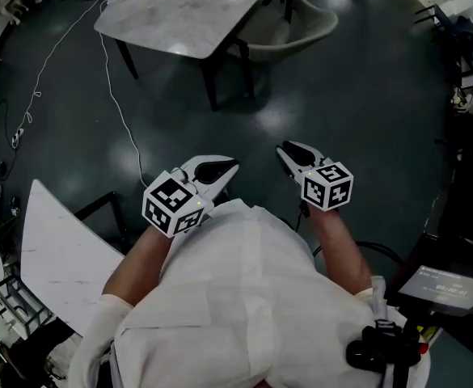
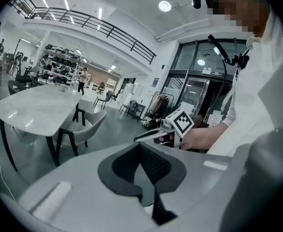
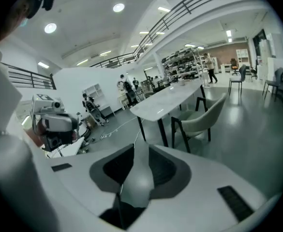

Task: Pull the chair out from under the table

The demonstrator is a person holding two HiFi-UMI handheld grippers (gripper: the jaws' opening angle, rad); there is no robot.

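A beige chair (image 1: pixel 293 27) stands tucked partly under the far side of a marble-topped table (image 1: pixel 179 6) across the dark floor. In the left gripper view the chair (image 2: pixel 83 127) sits behind the table (image 2: pixel 35 105). In the right gripper view the chair (image 3: pixel 204 117) is to the right of the table (image 3: pixel 170 98). My left gripper (image 1: pixel 218 170) and right gripper (image 1: pixel 287 153) hover side by side close to my body, well short of the chair. Both point toward the table. Each shows a gap between its pads, with nothing held.
A white cable (image 1: pixel 115 95) trails over the floor left of the table legs. A white board (image 1: pixel 58 257) leans at the lower left. A screen device (image 1: pixel 450 285) sits at the lower right, and cluttered shelving (image 1: pixel 470 23) lines the right edge.
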